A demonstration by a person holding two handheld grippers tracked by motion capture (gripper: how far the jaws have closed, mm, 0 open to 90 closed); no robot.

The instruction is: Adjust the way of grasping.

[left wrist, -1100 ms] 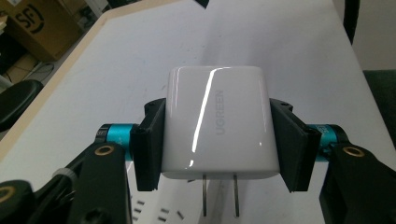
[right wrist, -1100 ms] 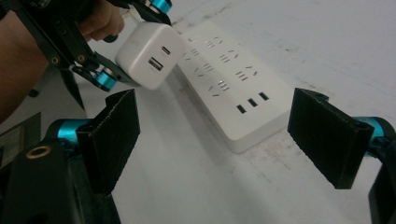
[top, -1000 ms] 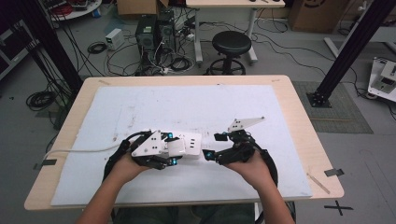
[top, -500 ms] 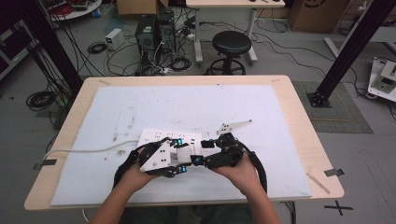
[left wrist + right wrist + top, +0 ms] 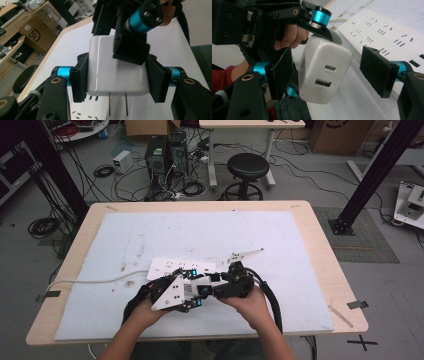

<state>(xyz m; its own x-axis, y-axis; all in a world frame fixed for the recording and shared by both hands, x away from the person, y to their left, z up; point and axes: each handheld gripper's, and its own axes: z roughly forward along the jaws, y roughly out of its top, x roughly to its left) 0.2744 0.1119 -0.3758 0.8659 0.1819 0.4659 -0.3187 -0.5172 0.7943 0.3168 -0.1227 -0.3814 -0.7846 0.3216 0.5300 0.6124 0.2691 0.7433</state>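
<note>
My left gripper is shut on a white USB charger, its pads pressing the two sides, prongs pointing down. Below it lies a white power strip on the white mat. My right gripper faces the charger's port end. Its jaws have just been closing around the block; the right pad still stands clear of it, so the gripper is open. In the high view both grippers, left and right, meet at the front middle of the table.
The power strip's white cable runs off to the table's left edge. The wooden table carries the white mat. Beyond the far edge stand a black stool, computer cases and black frame posts.
The right gripper has slid left up to the left gripper, and its jaws now bracket the charger and are narrower. The left gripper has shifted slightly toward the front, still holding the charger.
</note>
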